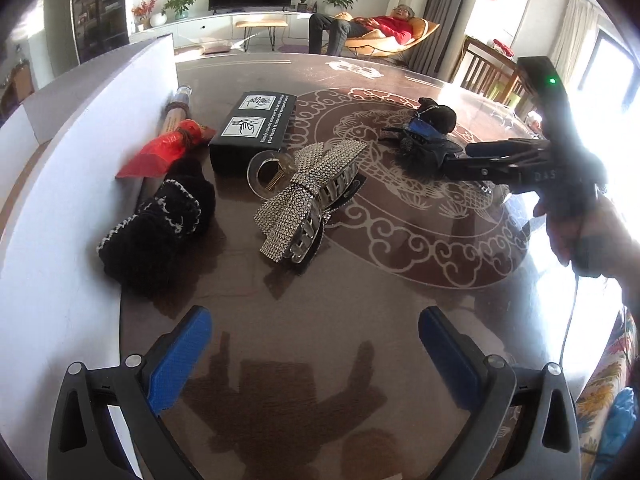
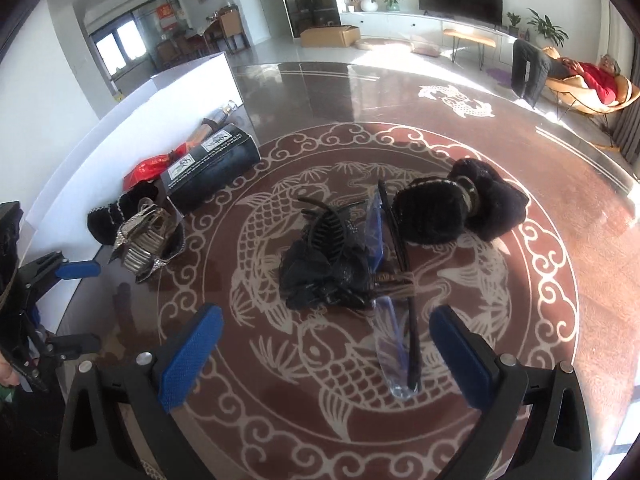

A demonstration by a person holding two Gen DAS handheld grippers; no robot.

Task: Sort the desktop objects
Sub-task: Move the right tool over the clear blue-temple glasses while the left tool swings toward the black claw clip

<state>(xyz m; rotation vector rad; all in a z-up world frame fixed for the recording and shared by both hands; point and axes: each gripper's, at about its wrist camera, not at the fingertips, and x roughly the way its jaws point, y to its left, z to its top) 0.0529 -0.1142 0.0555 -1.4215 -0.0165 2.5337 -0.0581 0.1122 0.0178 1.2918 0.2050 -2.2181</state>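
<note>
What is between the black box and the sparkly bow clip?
A clear ring-shaped hair clip with a small spring lies between the black box and the rhinestone bow clip, overlapped by the bow; the left wrist view shows it.

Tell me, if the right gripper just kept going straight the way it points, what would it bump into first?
Probably the clear sleeve with the dark stick lying between its open fingers, then the black hair claw pile beyond; depth is hard to judge.

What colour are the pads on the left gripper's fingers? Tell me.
Blue, textured pads on black fingers, clearest in the left wrist view.
</note>
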